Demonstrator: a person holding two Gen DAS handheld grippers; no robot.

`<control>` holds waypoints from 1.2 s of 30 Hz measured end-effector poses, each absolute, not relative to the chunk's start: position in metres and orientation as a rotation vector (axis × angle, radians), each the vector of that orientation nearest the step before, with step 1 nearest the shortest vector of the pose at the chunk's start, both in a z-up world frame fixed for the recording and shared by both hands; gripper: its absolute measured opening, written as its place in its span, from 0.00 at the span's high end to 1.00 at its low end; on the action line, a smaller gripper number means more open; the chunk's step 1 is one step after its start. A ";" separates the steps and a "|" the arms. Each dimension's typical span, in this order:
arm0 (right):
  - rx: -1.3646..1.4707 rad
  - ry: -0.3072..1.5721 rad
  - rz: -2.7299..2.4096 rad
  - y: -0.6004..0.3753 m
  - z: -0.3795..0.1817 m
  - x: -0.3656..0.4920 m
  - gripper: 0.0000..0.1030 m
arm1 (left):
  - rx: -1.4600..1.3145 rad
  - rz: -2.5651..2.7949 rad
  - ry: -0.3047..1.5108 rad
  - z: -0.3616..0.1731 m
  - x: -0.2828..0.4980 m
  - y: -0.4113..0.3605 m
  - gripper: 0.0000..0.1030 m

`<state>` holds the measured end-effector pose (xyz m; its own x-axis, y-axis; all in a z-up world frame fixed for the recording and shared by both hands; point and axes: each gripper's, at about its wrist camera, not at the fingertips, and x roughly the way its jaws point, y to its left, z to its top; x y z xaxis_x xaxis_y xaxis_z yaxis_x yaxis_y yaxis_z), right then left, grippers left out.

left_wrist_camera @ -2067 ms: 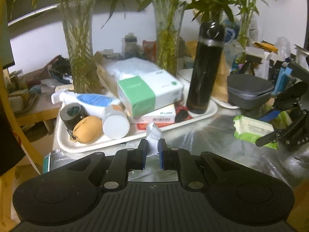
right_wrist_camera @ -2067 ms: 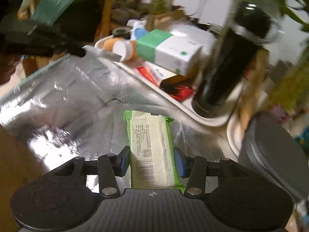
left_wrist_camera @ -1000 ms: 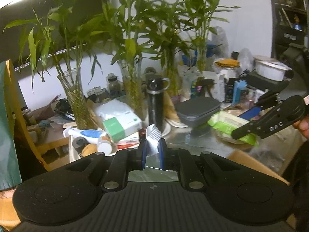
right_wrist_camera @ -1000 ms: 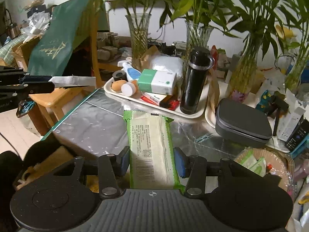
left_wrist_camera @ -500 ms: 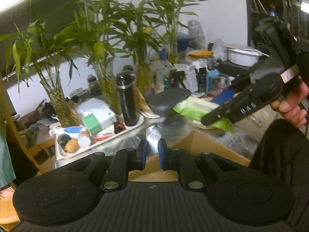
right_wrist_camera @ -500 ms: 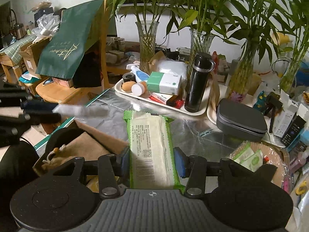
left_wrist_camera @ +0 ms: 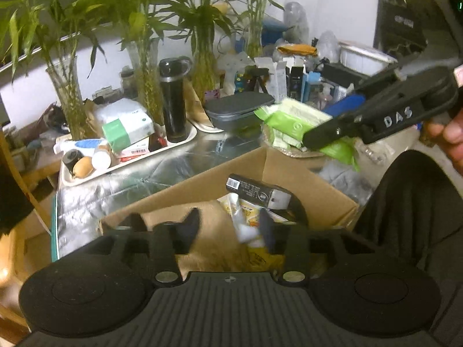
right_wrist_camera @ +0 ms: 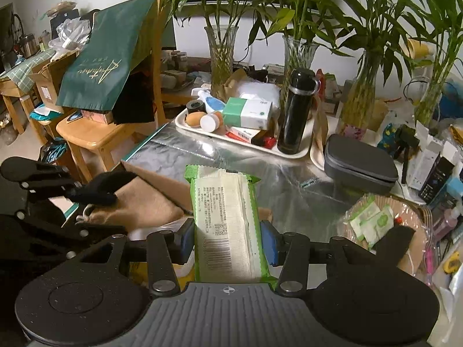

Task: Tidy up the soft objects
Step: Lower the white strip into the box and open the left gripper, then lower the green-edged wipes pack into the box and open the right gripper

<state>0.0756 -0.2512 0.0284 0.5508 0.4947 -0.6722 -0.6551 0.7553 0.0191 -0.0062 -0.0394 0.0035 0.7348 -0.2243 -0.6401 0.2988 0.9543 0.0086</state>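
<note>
My left gripper (left_wrist_camera: 228, 228) hangs over an open cardboard box (left_wrist_camera: 289, 170), and its jaws are opening. A small white sachet (left_wrist_camera: 246, 230), blurred, sits loose between them close to the right finger. The box holds a burlap pouch (left_wrist_camera: 214, 225), a black carton (left_wrist_camera: 257, 193) and yellow packets. My right gripper (right_wrist_camera: 227, 243) is shut on a green pack of wet wipes (right_wrist_camera: 225, 219), held above the table's silver cover near the box (right_wrist_camera: 162, 180). In the left wrist view that pack (left_wrist_camera: 289, 118) and the right gripper (left_wrist_camera: 327, 121) appear at the upper right.
A white tray (right_wrist_camera: 301, 151) at the back carries a tissue box (right_wrist_camera: 249, 112), a black bottle (right_wrist_camera: 295, 110) and small items. A grey case (right_wrist_camera: 358, 164), glass vases of bamboo, a wicker basket (right_wrist_camera: 411, 217) of wipe sachets and a wooden chair (right_wrist_camera: 95, 133) surround the work area.
The left gripper has come down over the cardboard box and its jaws have parted, letting go of the small sachet. The right gripper has drifted sideways, still holding the wipes pack.
</note>
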 end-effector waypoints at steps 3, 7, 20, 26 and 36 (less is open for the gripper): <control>-0.239 0.722 0.692 -0.252 0.025 0.072 0.51 | 0.086 -0.292 0.679 0.008 -0.018 -0.035 0.48; -0.227 0.733 0.699 -0.248 0.021 0.070 0.51 | 0.062 -0.276 0.691 0.011 -0.025 -0.032 0.48; -0.224 0.762 0.713 -0.231 0.012 0.068 0.51 | 0.032 -0.234 0.679 0.012 -0.045 -0.022 0.48; -0.193 0.788 0.722 -0.219 0.012 0.071 0.51 | 0.041 -0.214 0.668 0.012 -0.051 -0.018 0.48; -0.054 0.859 0.738 -0.191 0.022 0.093 0.50 | 0.022 -0.189 0.670 0.013 -0.054 -0.010 0.48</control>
